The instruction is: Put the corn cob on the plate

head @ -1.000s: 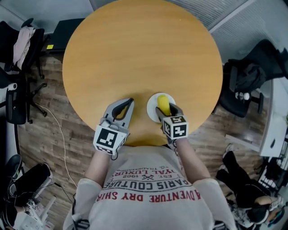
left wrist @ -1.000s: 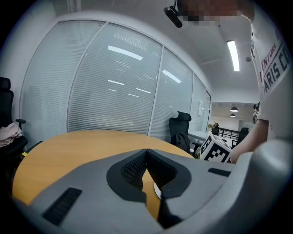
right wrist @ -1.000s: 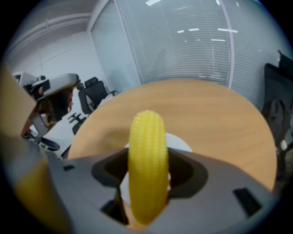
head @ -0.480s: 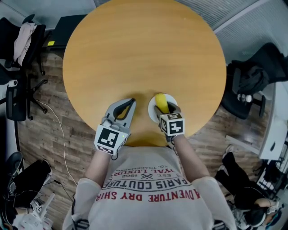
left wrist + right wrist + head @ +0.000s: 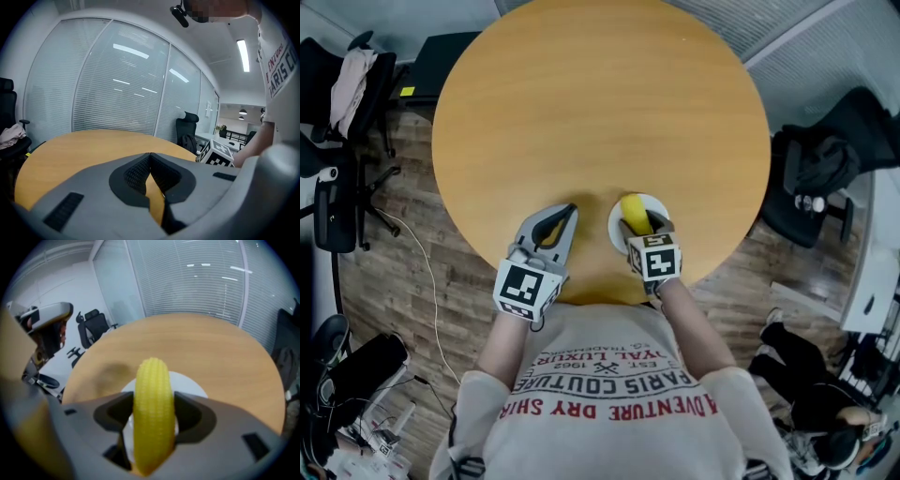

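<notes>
Mostly the head view is filled by a round wooden table (image 5: 581, 112), standing on a wood-plank floor (image 5: 394, 281). Below it is the person's torso in a pale printed shirt (image 5: 614, 394), with both forearms reaching over the near edge of the table. Dark office chairs stand on either side: one at the left (image 5: 333, 187) has a light cloth (image 5: 347, 84) draped over it, and one at the right (image 5: 816, 169) holds a dark bundle.

Over the table's near edge, the left gripper (image 5: 570, 210) points toward the table's middle. In its own view the left gripper (image 5: 150, 155) has its two jaws clenched tip to tip with nothing between them. Only the table top (image 5: 84, 150) and a glass wall with blinds (image 5: 117, 79) lie beyond.

Just to the right of it is the right gripper (image 5: 641, 225), with its marker cube (image 5: 654, 260) toward the person. It reaches over a small white plate (image 5: 616, 230) that sits near the table's near edge, beside the left gripper but apart from it.

From the right gripper view, the right gripper (image 5: 152, 404) clamps the yellow corn cob (image 5: 151, 394) on both sides, the cob running lengthwise between the jaws and sticking out past them. The plate (image 5: 190, 385) shows directly behind and under the cob. From above, the corn cob (image 5: 633, 212) lies within the plate's outline. I cannot tell whether it touches the plate.
</notes>
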A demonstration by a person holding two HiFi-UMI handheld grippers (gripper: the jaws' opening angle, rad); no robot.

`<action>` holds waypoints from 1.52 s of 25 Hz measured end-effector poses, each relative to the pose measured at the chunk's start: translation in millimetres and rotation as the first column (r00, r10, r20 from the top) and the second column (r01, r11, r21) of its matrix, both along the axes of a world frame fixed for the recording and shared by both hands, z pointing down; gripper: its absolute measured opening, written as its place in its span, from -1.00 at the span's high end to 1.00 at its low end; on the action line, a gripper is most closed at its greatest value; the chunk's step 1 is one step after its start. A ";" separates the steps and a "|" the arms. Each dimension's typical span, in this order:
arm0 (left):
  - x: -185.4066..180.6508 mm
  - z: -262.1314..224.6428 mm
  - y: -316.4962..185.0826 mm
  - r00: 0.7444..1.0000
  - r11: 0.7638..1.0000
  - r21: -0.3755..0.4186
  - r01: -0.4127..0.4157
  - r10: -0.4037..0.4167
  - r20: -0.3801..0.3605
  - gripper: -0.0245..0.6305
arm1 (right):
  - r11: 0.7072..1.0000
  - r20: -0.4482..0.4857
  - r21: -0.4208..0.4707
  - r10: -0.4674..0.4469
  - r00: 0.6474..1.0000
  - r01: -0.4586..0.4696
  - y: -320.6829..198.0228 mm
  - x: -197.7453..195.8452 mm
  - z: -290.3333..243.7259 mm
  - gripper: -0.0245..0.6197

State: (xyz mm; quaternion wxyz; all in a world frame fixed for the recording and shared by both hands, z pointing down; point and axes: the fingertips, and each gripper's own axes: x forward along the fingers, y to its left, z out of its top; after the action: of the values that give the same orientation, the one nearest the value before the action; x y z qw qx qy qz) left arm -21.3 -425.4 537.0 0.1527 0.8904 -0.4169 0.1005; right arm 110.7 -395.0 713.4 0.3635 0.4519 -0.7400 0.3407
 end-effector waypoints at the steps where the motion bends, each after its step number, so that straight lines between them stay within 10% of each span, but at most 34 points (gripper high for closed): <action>1: -1.0 -1.6 0.0 1.000 1.000 0.001 0.005 -0.005 0.001 0.82 | 1.000 0.003 0.001 0.007 1.000 -0.007 -0.2 1.0 -1.4 0.09; 12: 0.9 -27.6 15.8 0.997 0.997 0.031 0.072 -0.073 0.011 0.82 | 0.993 0.101 0.104 0.052 0.994 -0.063 5.0 8.7 -70.5 0.11; 15: 7.5 -41.1 20.5 0.997 0.995 0.057 0.081 -0.082 0.012 0.82 | 0.981 0.119 0.173 0.065 0.991 -0.085 1.3 17.9 -98.4 0.62; 21: 16.8 -73.0 27.6 0.995 0.988 0.126 0.094 -0.097 0.019 0.82 | 0.948 0.157 0.307 0.036 0.987 -0.083 -6.3 29.3 -150.5 0.80; 38: 35.9 -143.5 40.4 0.995 0.954 0.283 0.095 -0.099 0.003 0.82 | 0.673 0.232 0.735 -0.140 0.963 -0.079 4.8 33.8 -296.2 0.82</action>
State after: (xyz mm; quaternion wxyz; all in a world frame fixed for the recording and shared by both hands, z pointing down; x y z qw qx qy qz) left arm 14.6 -384.9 393.4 0.0252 0.8807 -0.4714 0.0399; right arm 144.4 -390.2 417.2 0.0519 0.4970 -0.8638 0.0646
